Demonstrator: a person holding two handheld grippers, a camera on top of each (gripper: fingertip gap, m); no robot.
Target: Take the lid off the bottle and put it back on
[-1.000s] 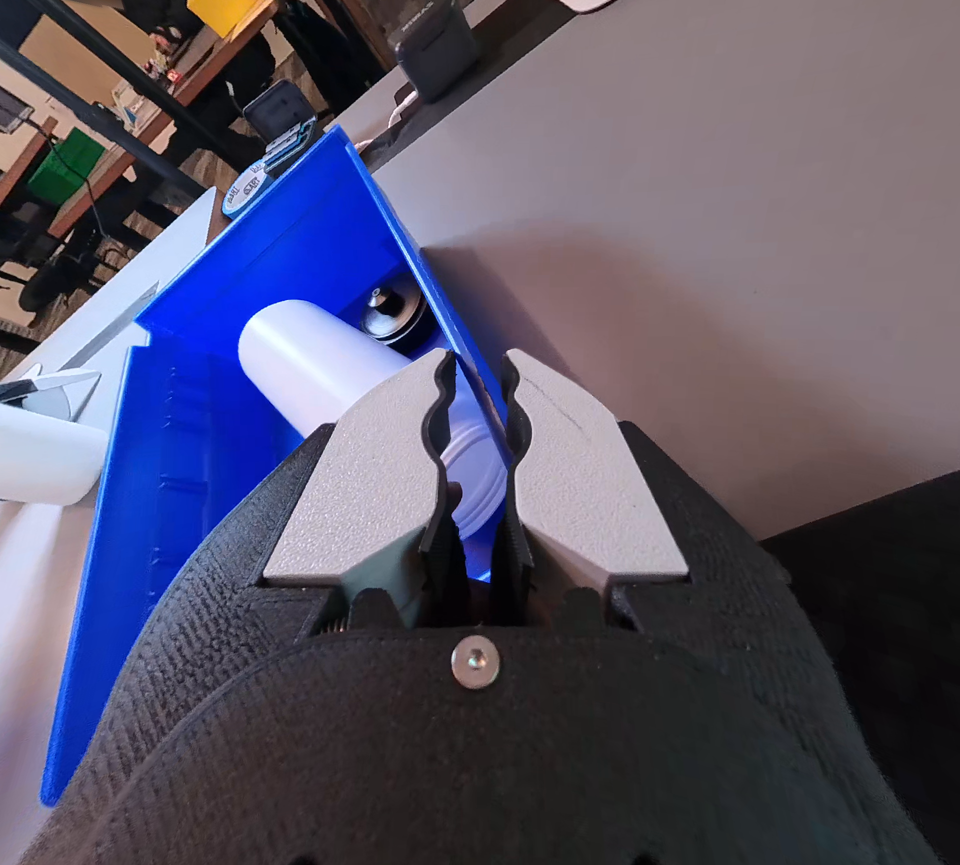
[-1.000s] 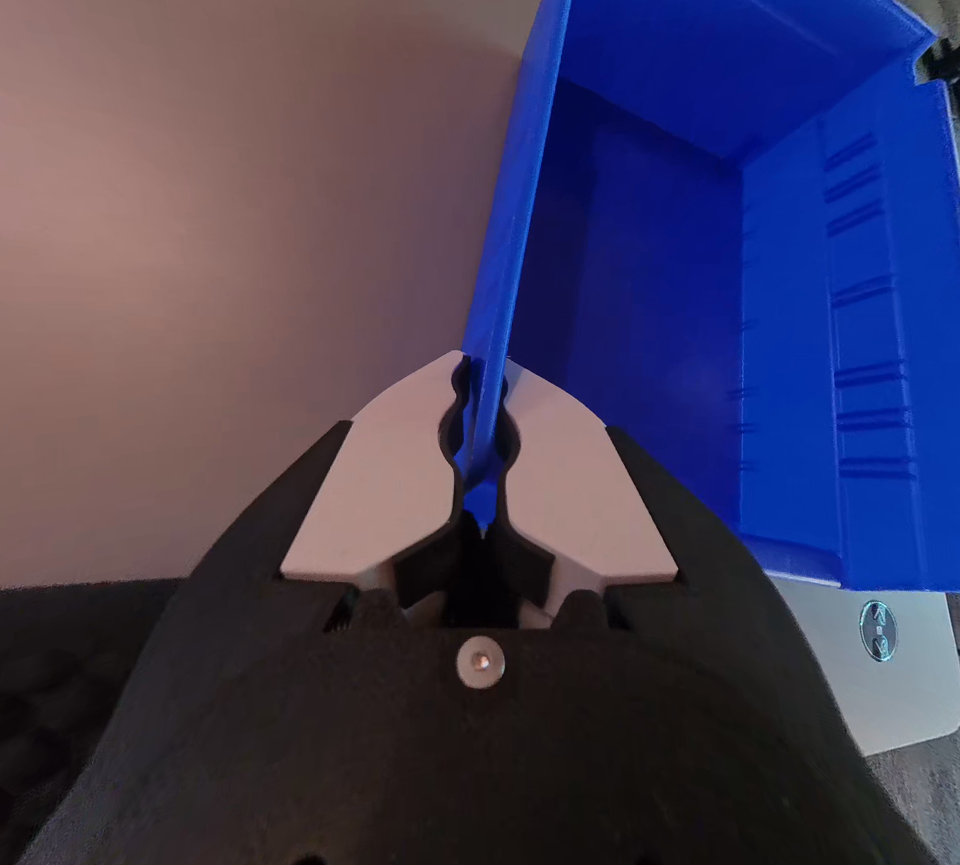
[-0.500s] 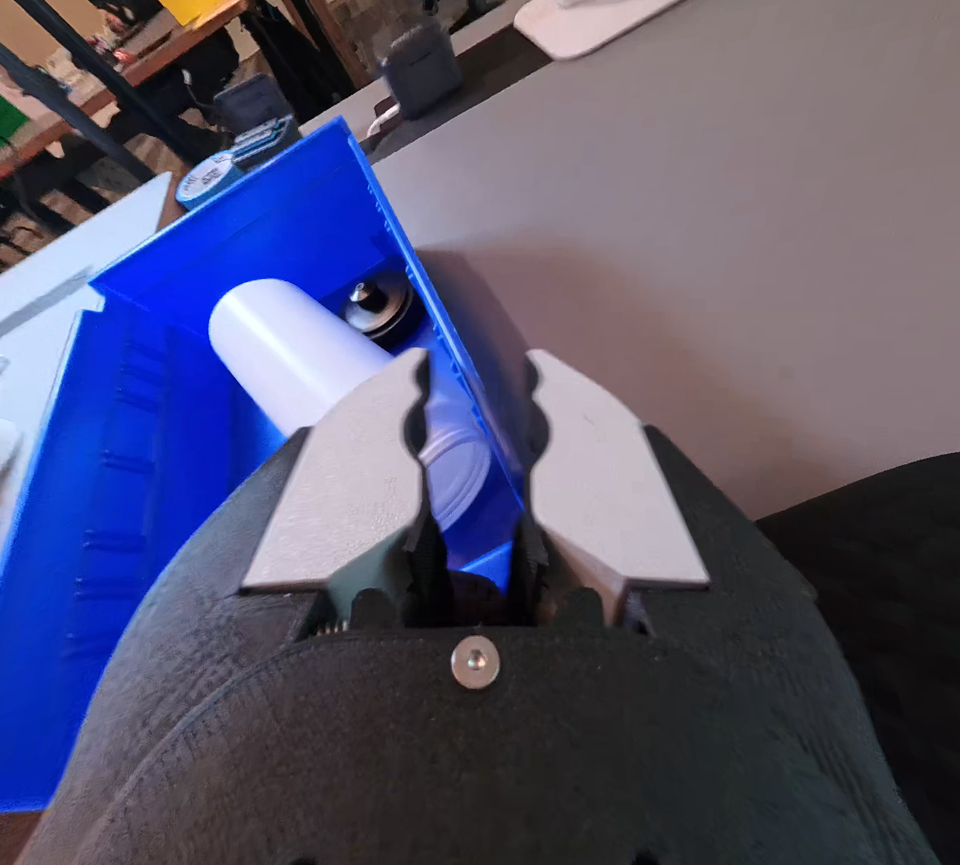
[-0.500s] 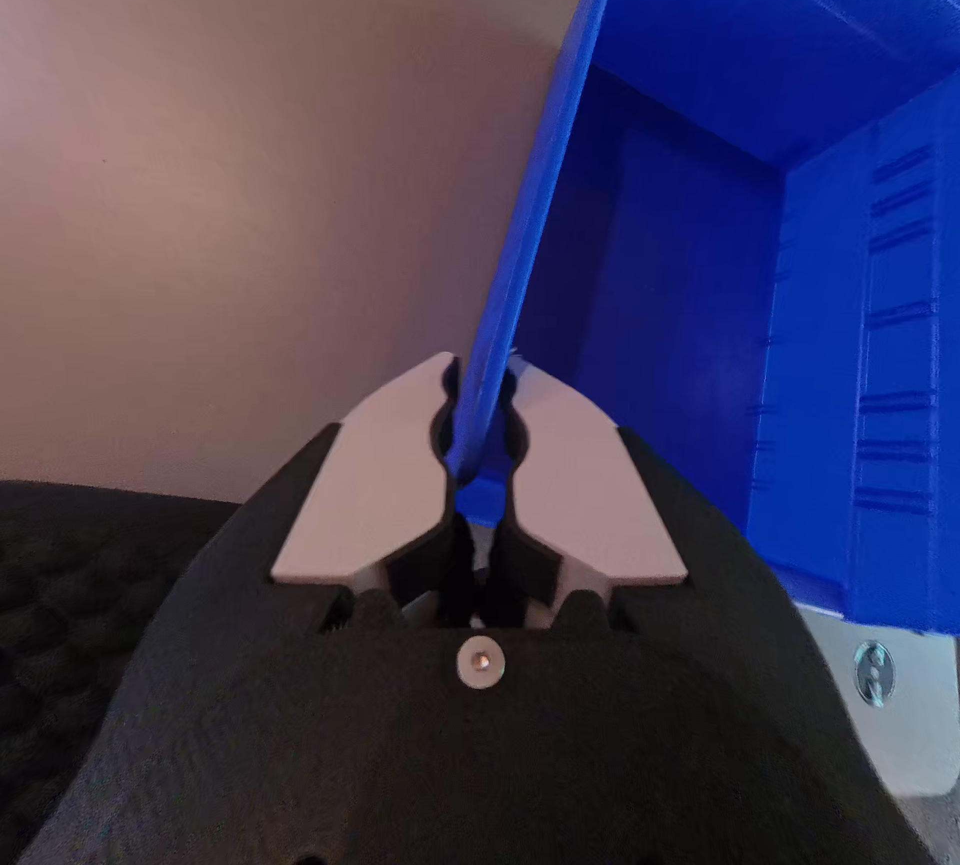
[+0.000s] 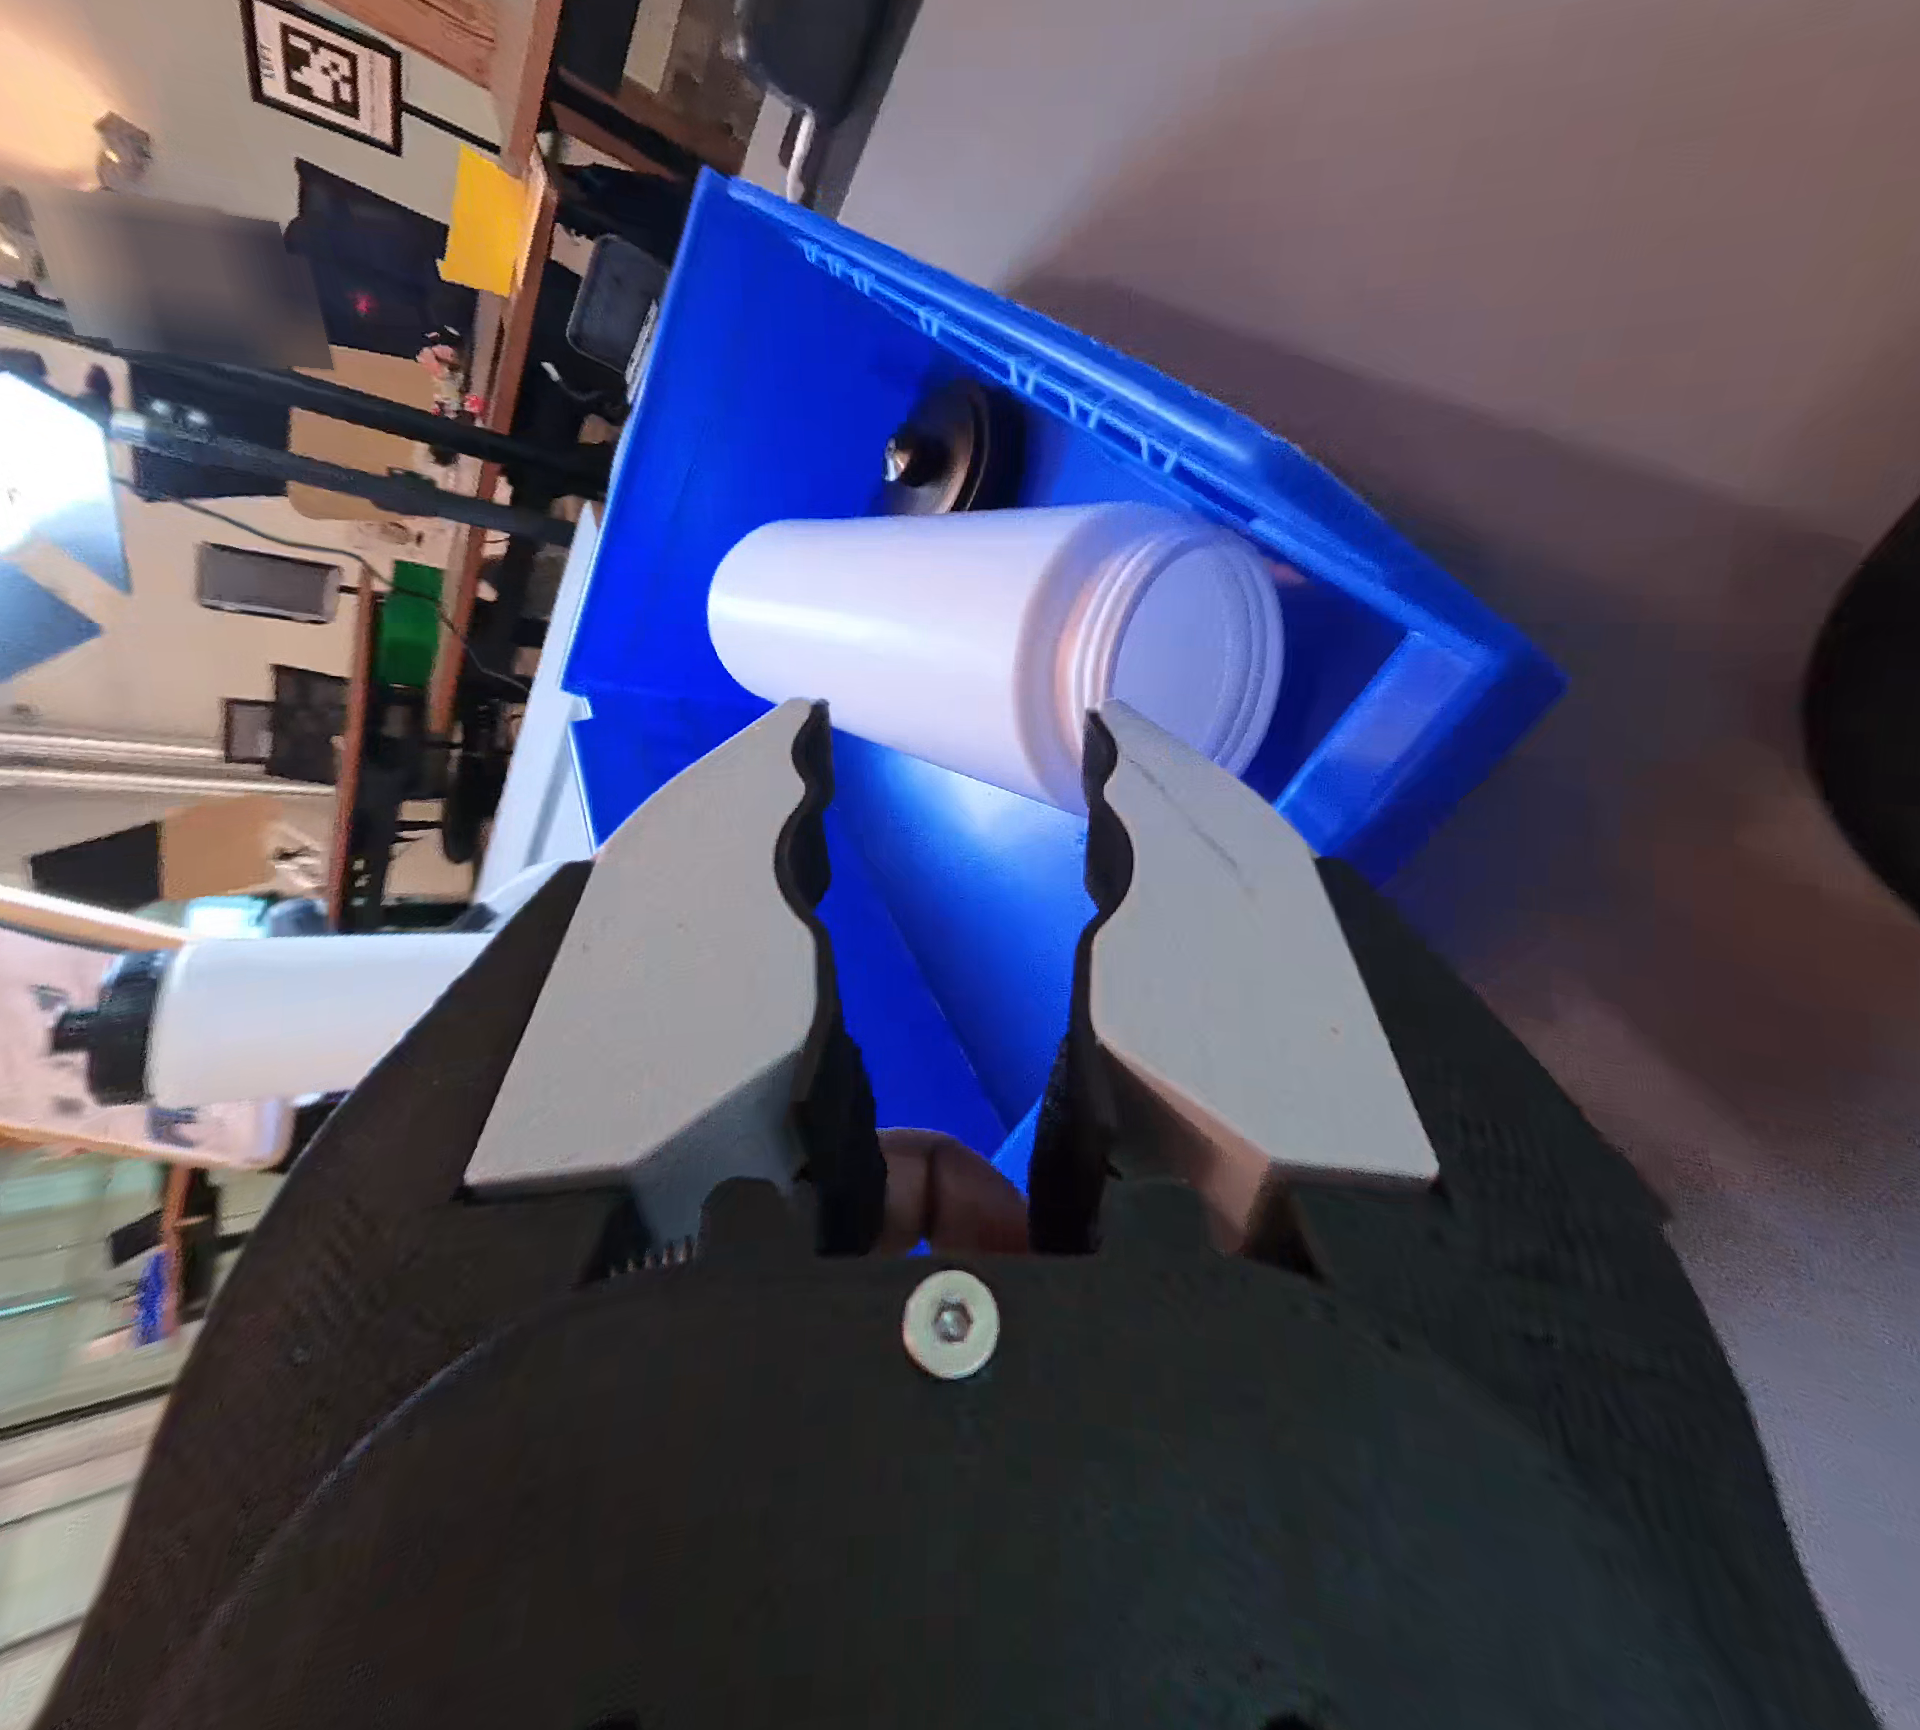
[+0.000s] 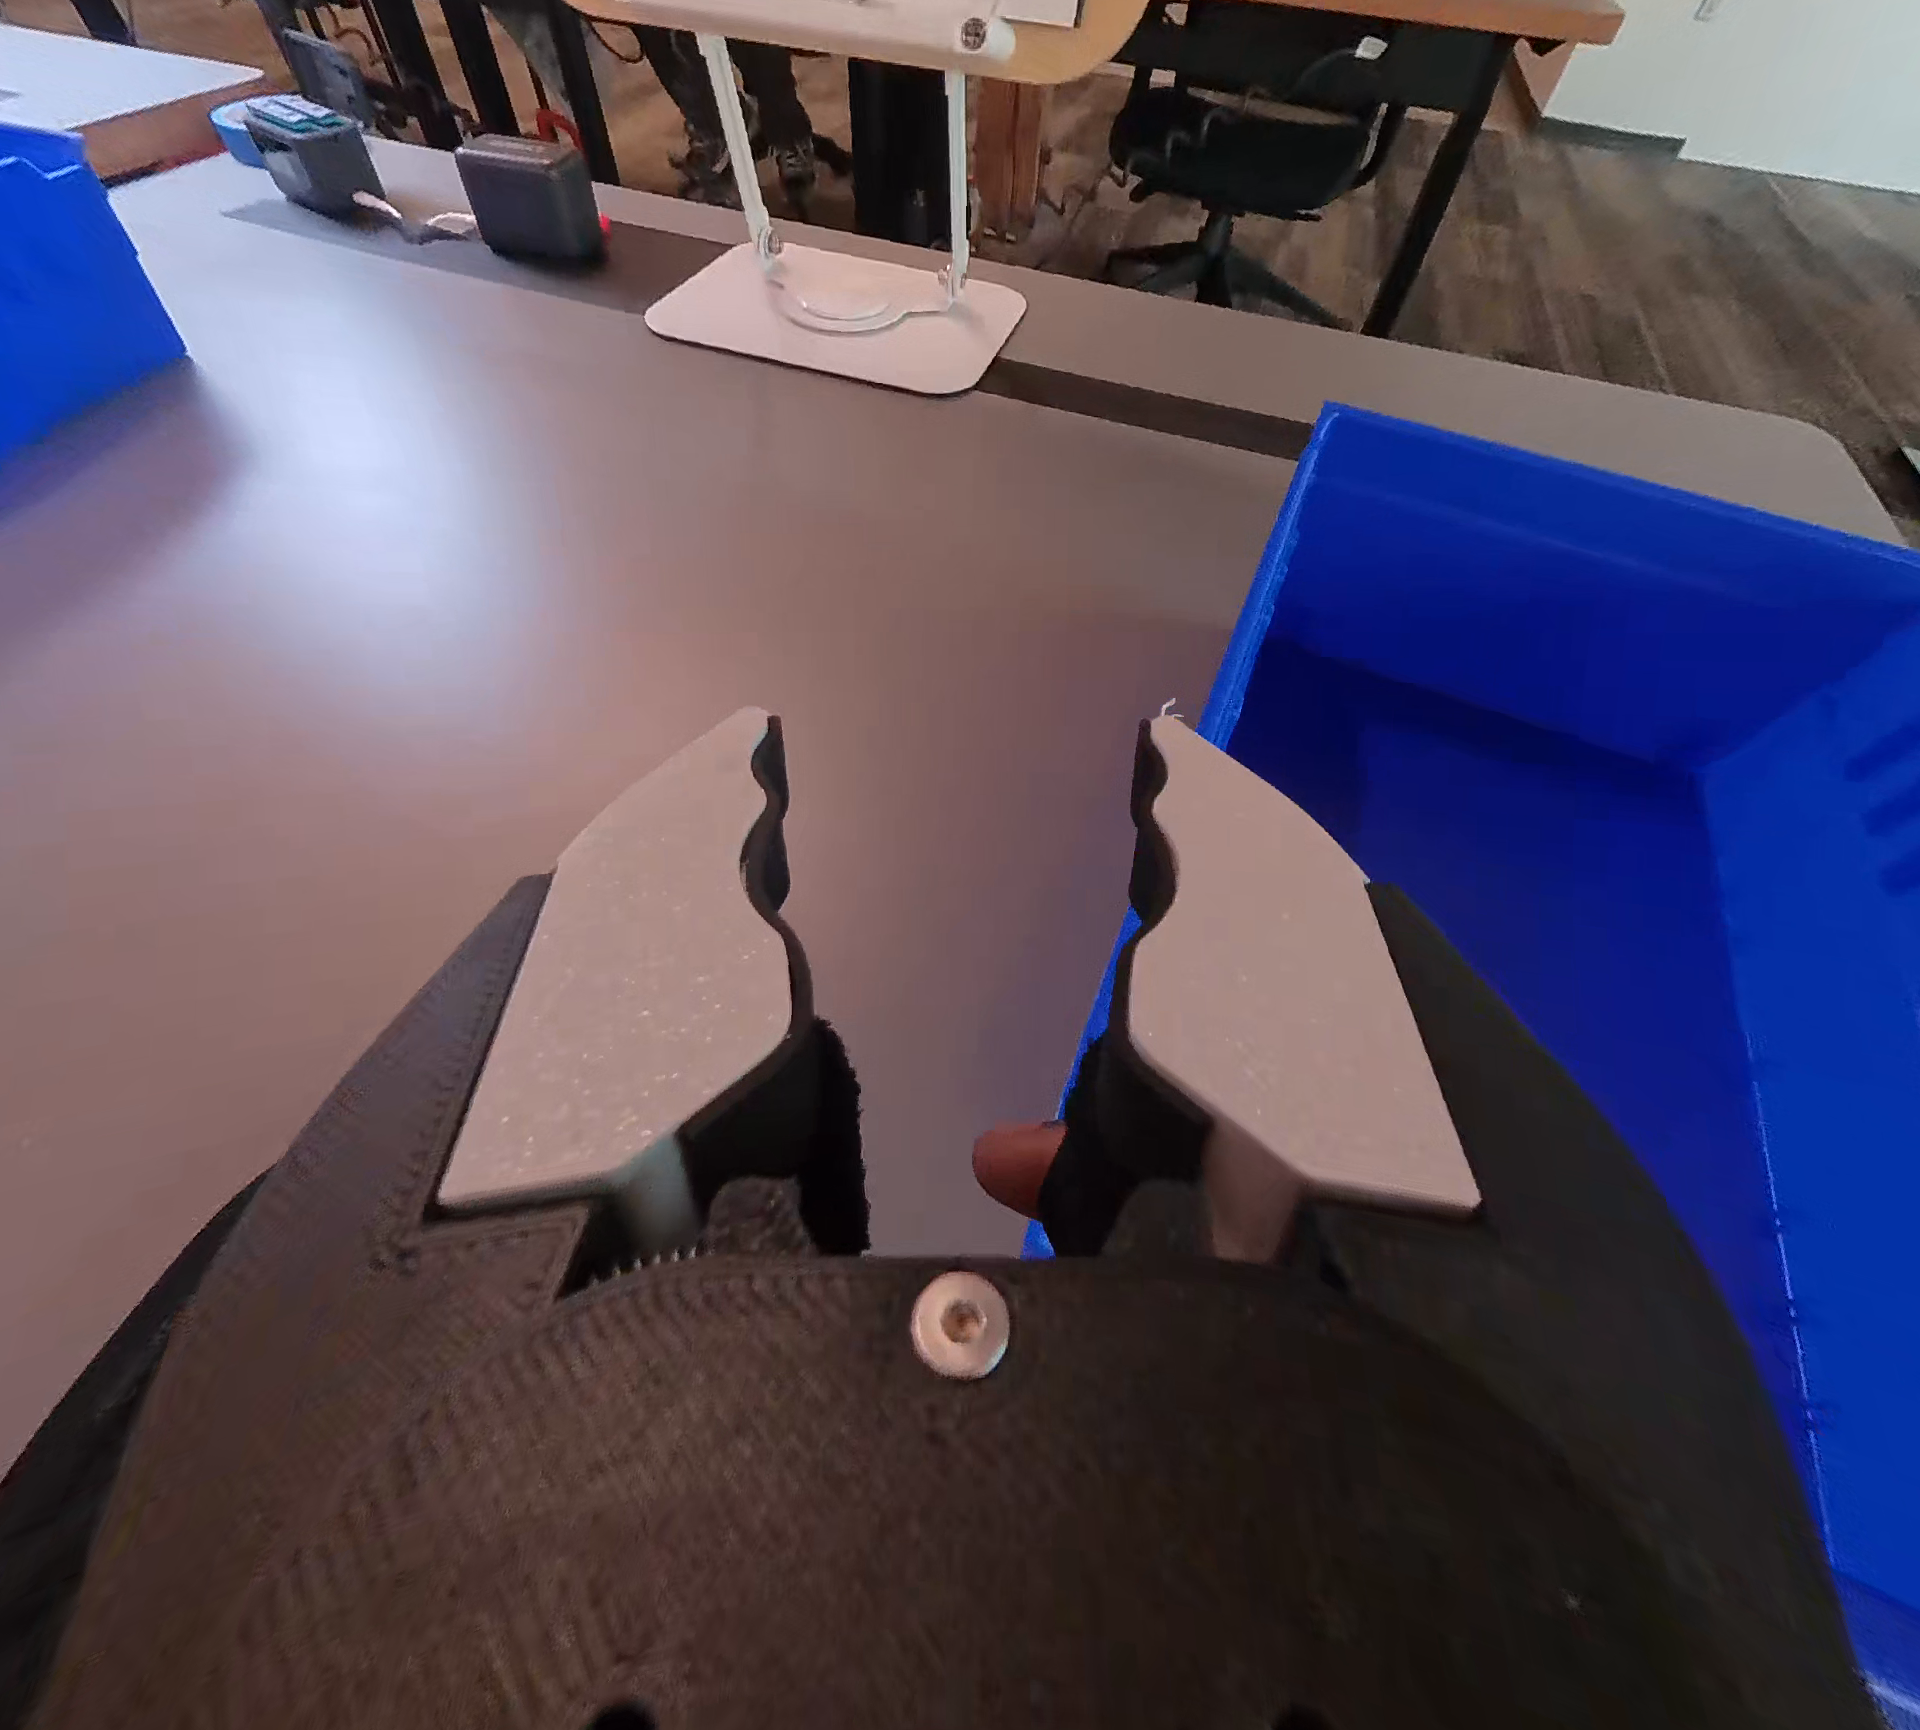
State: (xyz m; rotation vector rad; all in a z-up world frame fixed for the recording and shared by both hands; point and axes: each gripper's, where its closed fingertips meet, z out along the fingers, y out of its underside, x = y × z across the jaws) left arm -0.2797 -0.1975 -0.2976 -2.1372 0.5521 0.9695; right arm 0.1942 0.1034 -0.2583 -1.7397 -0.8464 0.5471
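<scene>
We see the grey table (image 6: 520, 600), then a blue bin (image 5: 790, 392) holding the white bottle (image 5: 935, 631) lying sideways, uncapped, beside a dark lid (image 5: 951, 454). Left gripper (image 5: 951, 730) and right gripper (image 6: 961, 735): both released, empty.

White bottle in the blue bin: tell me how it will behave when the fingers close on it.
The white bottle lies on its side, so it may well roll. Its smooth, glossy wall looks slippery. With the lid off and the threaded mouth open, it is probably light, possibly empty.

A blue bin (image 6: 1558, 745) rests on the grey table (image 6: 520, 589) near a stand's white base (image 6: 727, 319).
</scene>
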